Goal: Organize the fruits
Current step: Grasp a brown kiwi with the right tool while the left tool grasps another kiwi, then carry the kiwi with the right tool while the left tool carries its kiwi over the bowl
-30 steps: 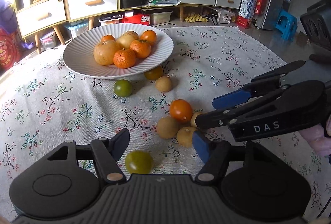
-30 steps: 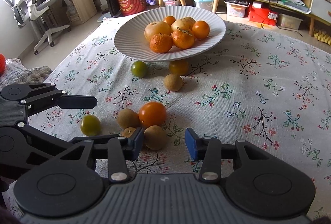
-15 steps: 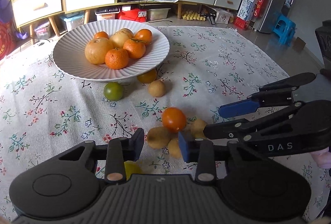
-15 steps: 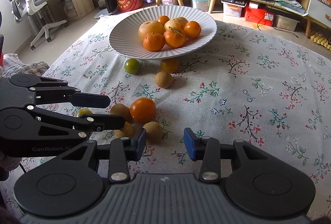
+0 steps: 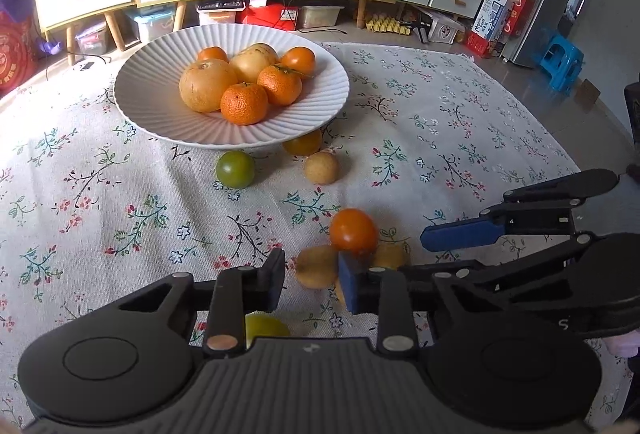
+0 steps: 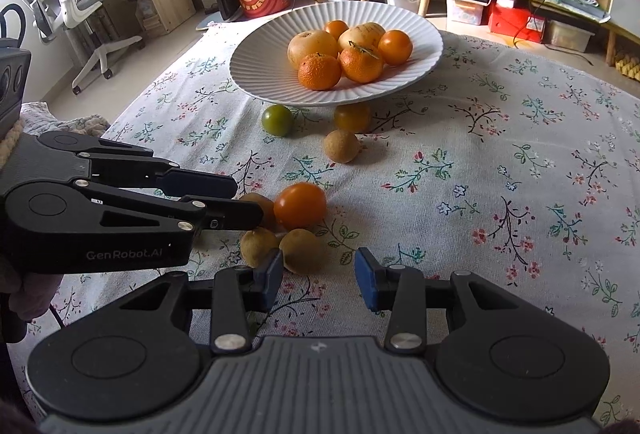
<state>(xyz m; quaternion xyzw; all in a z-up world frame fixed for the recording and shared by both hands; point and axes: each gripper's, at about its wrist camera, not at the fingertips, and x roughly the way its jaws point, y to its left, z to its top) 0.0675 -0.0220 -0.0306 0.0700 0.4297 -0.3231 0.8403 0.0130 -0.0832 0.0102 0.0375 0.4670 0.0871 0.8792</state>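
On the desk (image 5: 440, 121), the plate (image 5: 160, 113) at 11 o'clock already holds fruit. The loose ones look light, round and apt to roll, so grip each gently across its middle. The left claw (image 5: 311, 284) has just been closing to a narrow, empty gap; the pale green fruit (image 5: 266, 328) sits at its 7 o'clock, under one finger. The right claw (image 6: 318, 276) is fairly wide and empty, with a brown fruit (image 6: 302, 250) at its 11 o'clock.
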